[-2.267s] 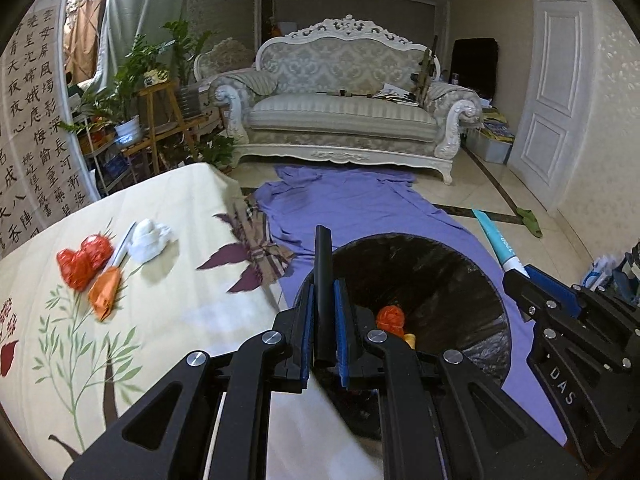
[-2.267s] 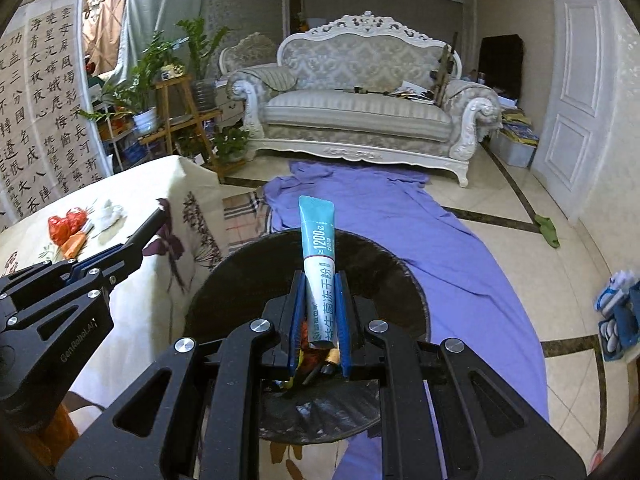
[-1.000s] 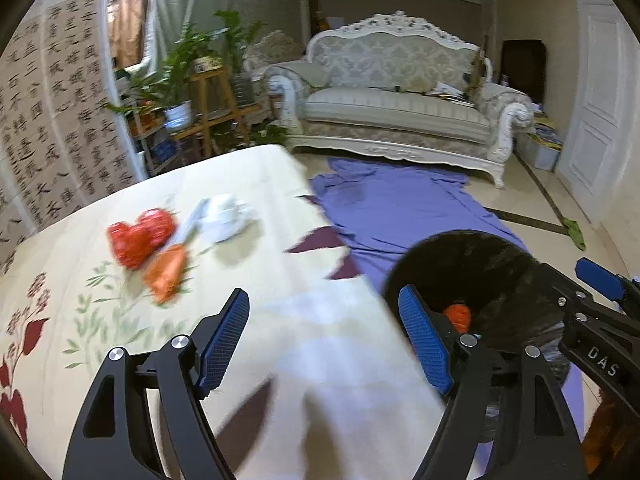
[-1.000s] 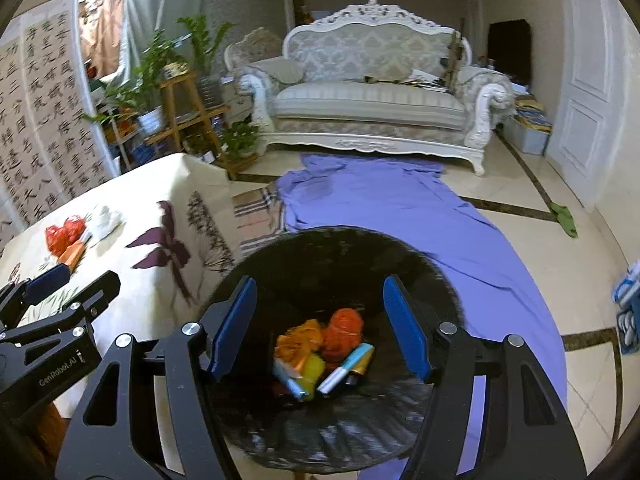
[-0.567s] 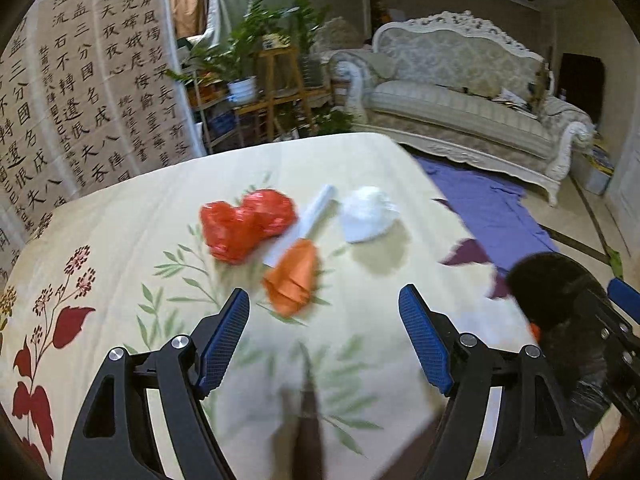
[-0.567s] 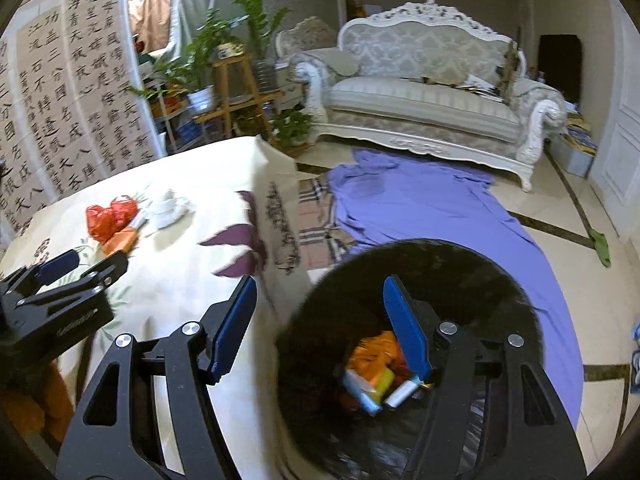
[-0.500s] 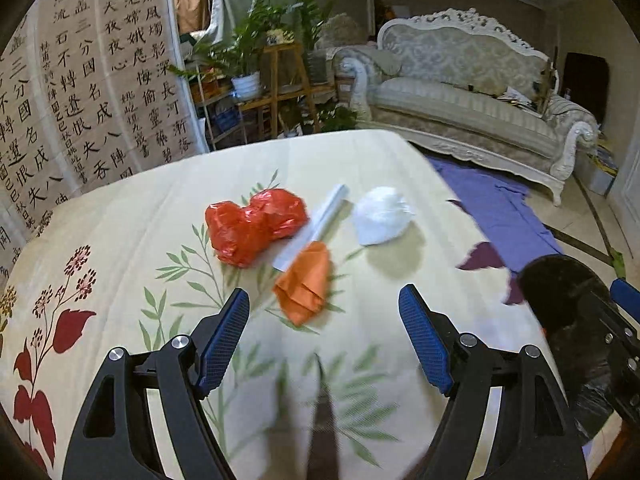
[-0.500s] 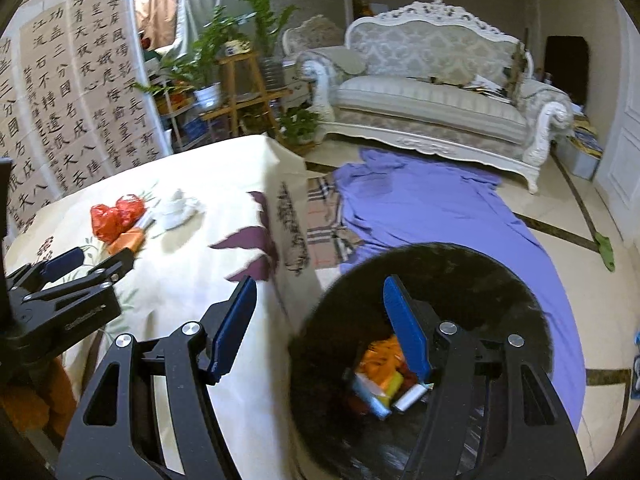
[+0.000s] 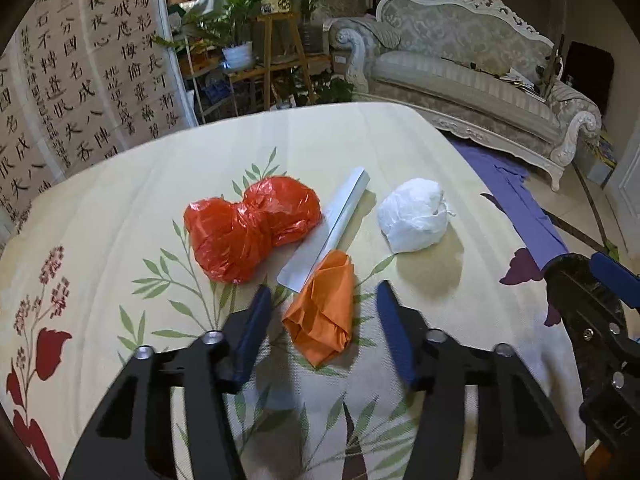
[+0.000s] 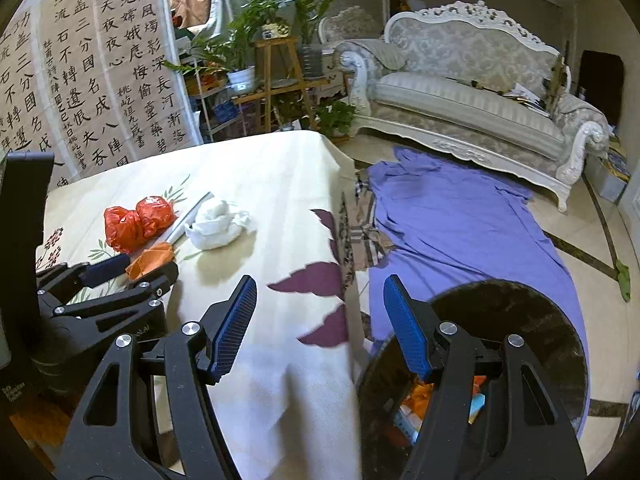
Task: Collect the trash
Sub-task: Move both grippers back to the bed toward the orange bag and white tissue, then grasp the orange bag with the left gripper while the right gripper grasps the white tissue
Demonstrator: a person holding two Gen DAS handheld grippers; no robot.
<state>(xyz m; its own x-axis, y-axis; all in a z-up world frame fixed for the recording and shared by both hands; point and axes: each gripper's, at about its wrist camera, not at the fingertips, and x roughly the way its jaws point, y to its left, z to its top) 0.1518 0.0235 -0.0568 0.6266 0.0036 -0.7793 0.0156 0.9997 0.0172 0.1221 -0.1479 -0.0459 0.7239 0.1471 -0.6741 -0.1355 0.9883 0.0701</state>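
Observation:
On the flowered tablecloth (image 9: 120,208) lie an orange wrapper (image 9: 324,316), a red plastic bag (image 9: 248,228), a flat white strip (image 9: 328,232) and a crumpled white tissue (image 9: 416,220). My left gripper (image 9: 323,304) straddles the orange wrapper with its jaws closing; a small gap shows on each side of the wrapper. The right wrist view shows that gripper (image 10: 134,270) around the wrapper (image 10: 152,258), beside the red bag (image 10: 136,220) and tissue (image 10: 216,220). My right gripper (image 10: 320,284) hangs open and empty over the table's edge, left of the black bin (image 10: 520,312).
The bin holds several pieces of trash and stands on the floor by the table's right edge. A purple cloth (image 10: 460,232) lies on the floor before a pale sofa (image 10: 460,108). A plant stand (image 10: 276,80) and a calligraphy screen (image 10: 100,72) stand behind the table.
My left gripper has swung from the bin side to the trash on the table and narrowed its jaws around the orange wrapper. My right gripper has swung left from above the bin.

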